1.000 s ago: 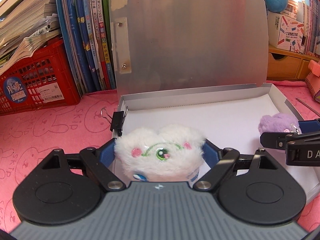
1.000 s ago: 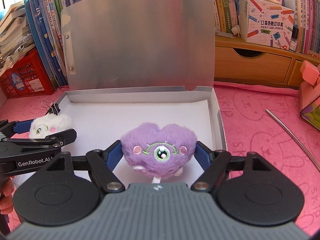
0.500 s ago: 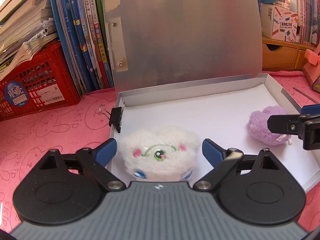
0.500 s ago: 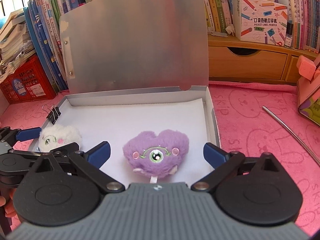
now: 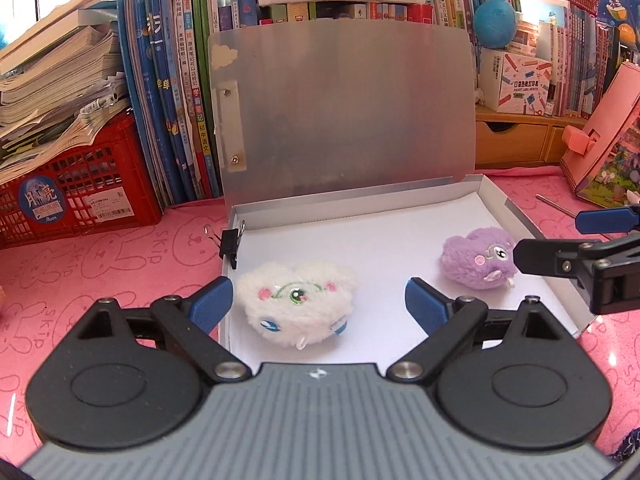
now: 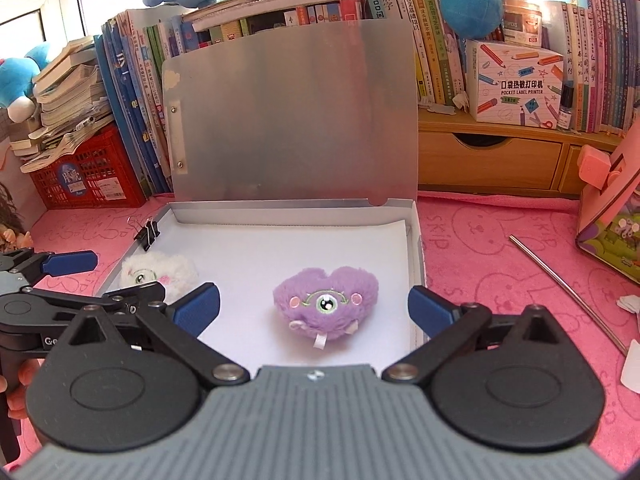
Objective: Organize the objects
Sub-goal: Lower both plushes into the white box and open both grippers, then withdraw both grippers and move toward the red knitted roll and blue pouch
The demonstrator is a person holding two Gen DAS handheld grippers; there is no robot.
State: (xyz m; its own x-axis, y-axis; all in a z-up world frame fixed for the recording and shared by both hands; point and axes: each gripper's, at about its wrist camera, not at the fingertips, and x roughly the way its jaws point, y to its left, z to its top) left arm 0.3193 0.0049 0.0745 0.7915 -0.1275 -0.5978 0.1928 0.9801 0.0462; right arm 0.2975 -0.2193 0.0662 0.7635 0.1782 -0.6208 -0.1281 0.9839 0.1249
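A white plush heart point(image 5: 296, 304) lies on the white paper at the near left of an open grey box point(image 5: 360, 196), whose lid point(image 5: 344, 112) stands upright. My left gripper point(image 5: 318, 300) is open above and behind this toy, its blue pads clear of the fur on both sides. A purple plush heart point(image 6: 326, 300) lies at the near right of the box point(image 6: 416, 248). My right gripper point(image 6: 315, 306) stands open around it without touching. Each view shows the other toy too: the purple heart point(image 5: 476, 258) and the white heart point(image 6: 160, 272).
A black binder clip point(image 5: 230, 244) sits on the box's left rim. A red crate point(image 5: 80, 192) and rows of books stand behind. On the pink mat to the right lie a metal rod point(image 6: 568, 292) and a pink wooden stand point(image 6: 608, 208).
Both grippers were shut on their plush hearts, opened and let them go. Both have drawn back and up. The toys stay on the paper in the box.
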